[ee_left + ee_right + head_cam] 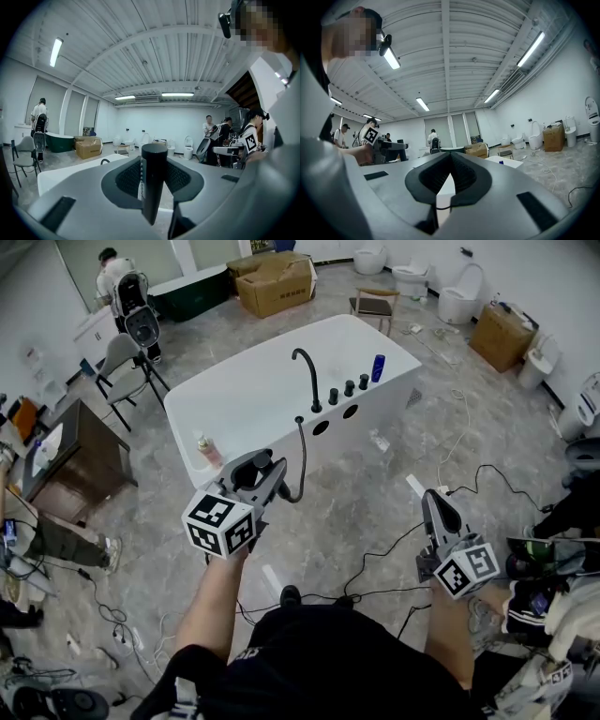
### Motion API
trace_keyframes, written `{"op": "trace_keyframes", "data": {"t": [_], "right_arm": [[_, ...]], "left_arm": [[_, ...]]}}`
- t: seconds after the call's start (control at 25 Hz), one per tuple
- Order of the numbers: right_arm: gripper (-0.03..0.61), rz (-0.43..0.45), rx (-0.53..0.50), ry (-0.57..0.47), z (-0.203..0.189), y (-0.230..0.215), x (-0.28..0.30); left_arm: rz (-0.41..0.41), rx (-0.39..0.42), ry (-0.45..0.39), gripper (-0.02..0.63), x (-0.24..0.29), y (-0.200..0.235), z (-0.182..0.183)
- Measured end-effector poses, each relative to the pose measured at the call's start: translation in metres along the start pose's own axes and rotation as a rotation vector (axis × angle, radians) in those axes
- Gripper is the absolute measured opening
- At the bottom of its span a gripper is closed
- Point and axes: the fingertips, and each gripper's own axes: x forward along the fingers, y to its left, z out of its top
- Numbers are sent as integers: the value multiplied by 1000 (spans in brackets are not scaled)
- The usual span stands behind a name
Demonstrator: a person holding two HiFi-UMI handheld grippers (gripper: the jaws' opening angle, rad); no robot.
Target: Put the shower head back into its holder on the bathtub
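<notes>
The white bathtub [251, 395] stands in the middle of the head view, with a black curved faucet [306, 374] and black knobs [348, 388] on its near rim. My left gripper [272, 472] is held a little before the tub's near side and is shut on the black shower head handle [153, 180], which stands upright between its jaws. From the handle a black hose [302, 457] curves up to the tub's rim. My right gripper [429, 497] hangs lower right, away from the tub, shut and empty; its jaws [451, 165] meet with nothing between them.
A blue bottle [378, 367] and a pink bottle [207, 450] stand on the tub's rim. Cables [375, 559] cross the floor in front of the tub. A dark wooden table [80, 460] and a chair [120, 362] are at the left; cardboard boxes [277, 282] and toilets [458, 298] stand behind.
</notes>
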Motion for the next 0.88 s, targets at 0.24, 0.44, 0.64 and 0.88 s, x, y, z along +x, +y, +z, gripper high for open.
{"op": "trace_keyframes", "data": {"t": [0.24,0.44,0.64,0.88], "right_arm": [[12,79,30,-36,9,-3,-18],[12,127,14,-34,14,-11,-35],[12,141,34,-5,9,-30,-50],[12,138,52,2,10,-50,-42]], "left_arm": [[12,3,-11,133,5,-19,5],[39,8,-30,133,10,-41,9],[55,12,-51,133,17,-59,13],[59,-5,-43,133,37,-57,10]]}}
